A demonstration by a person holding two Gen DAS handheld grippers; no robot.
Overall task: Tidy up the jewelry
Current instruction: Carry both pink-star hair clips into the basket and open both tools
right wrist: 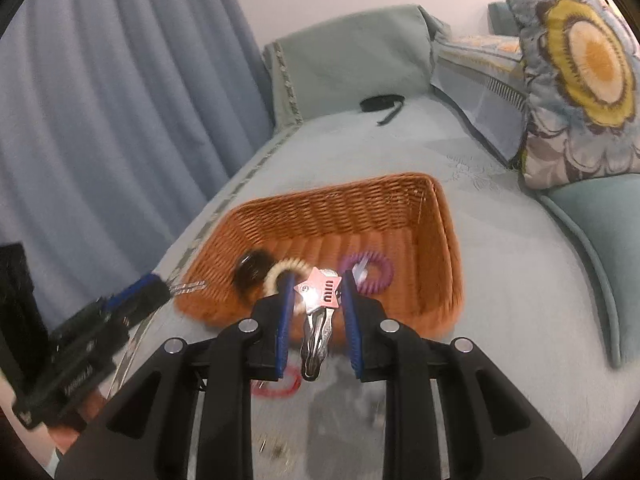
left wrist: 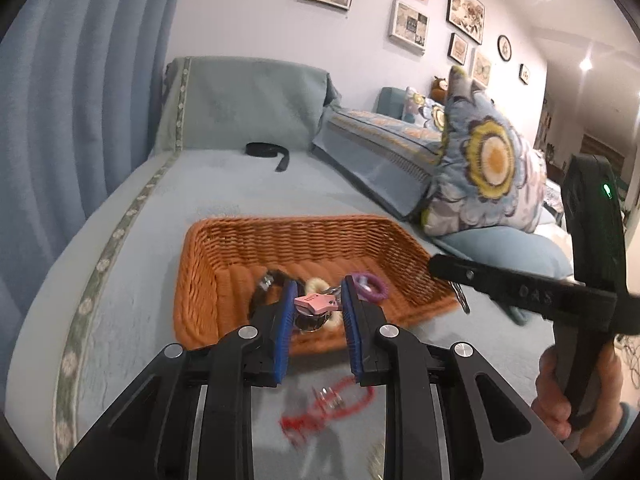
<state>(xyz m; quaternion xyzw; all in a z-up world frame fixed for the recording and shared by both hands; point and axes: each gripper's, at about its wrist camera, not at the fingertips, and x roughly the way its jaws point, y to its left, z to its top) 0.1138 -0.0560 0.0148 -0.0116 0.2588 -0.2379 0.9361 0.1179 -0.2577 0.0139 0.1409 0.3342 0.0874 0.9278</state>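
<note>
An orange wicker basket (left wrist: 224,276) (right wrist: 400,208) sits on the light blue sofa cover. Inside lie a purple coil hair tie (left wrist: 374,286) (right wrist: 374,276), a cream coil hair tie (right wrist: 286,270) and a dark hair tie (left wrist: 266,286) (right wrist: 250,270). My left gripper (left wrist: 318,300) is shut on a pink and silver hair clip (left wrist: 314,304) just above the basket's near edge. My right gripper (right wrist: 318,294) is shut on a pink star hair clip (right wrist: 318,292) with a silver body, over the basket's near edge. A red coil tie (left wrist: 332,408) (right wrist: 280,386) lies on the cover in front of the basket.
A black strap (left wrist: 268,152) (right wrist: 382,104) lies at the far end of the sofa. A flowered cushion (left wrist: 484,164) (right wrist: 580,80) stands to the right. A blue curtain (left wrist: 80,80) hangs on the left. The right gripper's body (left wrist: 520,292) crosses the left wrist view.
</note>
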